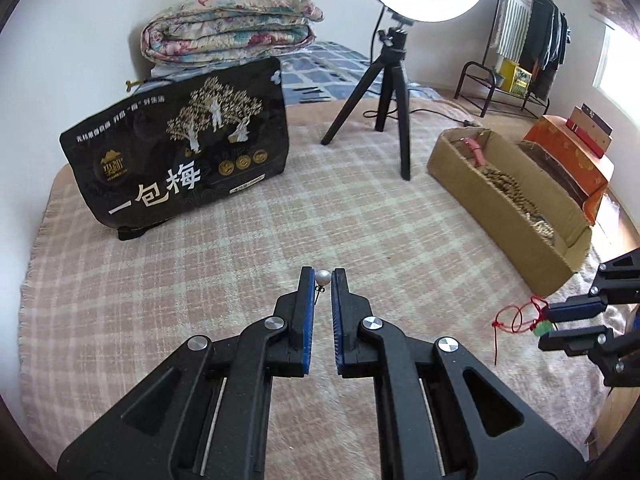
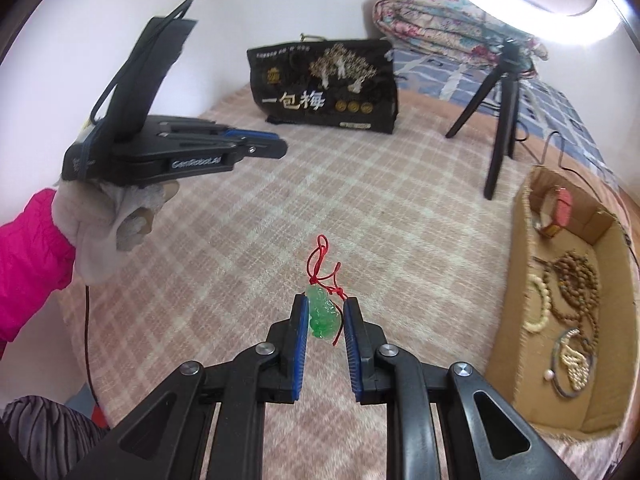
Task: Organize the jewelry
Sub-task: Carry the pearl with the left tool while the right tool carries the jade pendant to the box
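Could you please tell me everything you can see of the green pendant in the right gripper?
The green pendant is a small translucent carved figure, jade-like, on a knotted red cord looped above it, one strand trailing down its side. It stands roughly upright between the right gripper's blue pads, pinched near the fingertips and lifted clear of the checked pink blanket.

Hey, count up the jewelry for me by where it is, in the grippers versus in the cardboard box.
In the grippers: 2, a pearl earring in the left, a green pendant in the right.
In the box: about 6, a pink watch, brown beads, a cream bracelet, a hoop, a pearl cluster, a loose pearl.
Total: about 8.
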{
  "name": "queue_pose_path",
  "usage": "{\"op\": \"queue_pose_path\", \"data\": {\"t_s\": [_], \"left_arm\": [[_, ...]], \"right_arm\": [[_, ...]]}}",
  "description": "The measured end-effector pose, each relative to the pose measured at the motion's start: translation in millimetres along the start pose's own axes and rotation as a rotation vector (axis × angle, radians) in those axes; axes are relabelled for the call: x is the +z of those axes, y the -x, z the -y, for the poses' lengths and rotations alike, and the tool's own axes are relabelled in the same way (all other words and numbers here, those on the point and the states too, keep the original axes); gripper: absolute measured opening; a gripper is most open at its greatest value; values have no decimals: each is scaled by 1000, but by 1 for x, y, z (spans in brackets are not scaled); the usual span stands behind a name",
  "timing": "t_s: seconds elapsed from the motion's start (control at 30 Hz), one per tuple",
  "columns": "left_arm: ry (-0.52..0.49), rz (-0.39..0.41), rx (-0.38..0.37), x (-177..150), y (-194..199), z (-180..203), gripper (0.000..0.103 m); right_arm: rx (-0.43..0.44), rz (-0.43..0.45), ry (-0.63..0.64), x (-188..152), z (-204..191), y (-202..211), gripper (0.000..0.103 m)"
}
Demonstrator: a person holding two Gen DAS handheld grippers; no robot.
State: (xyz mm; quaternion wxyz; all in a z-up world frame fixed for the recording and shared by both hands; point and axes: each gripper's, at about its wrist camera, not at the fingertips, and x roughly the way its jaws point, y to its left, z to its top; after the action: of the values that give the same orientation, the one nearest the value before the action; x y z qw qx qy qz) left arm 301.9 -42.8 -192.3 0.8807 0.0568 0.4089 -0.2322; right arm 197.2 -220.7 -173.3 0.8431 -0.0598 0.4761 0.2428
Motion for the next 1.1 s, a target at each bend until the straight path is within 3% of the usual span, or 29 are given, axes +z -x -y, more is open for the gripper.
{"op": "queue_pose_path", "data": {"t_s": [0.57,1.1], "left_arm": [[-81,40,-103,16,36,90,6],[-139,32,-191,30,15,175,6]], "right_arm": [[-90,74,-112,-22,62,74,16],[-175,89,-219,-24,144,95,16]]}}
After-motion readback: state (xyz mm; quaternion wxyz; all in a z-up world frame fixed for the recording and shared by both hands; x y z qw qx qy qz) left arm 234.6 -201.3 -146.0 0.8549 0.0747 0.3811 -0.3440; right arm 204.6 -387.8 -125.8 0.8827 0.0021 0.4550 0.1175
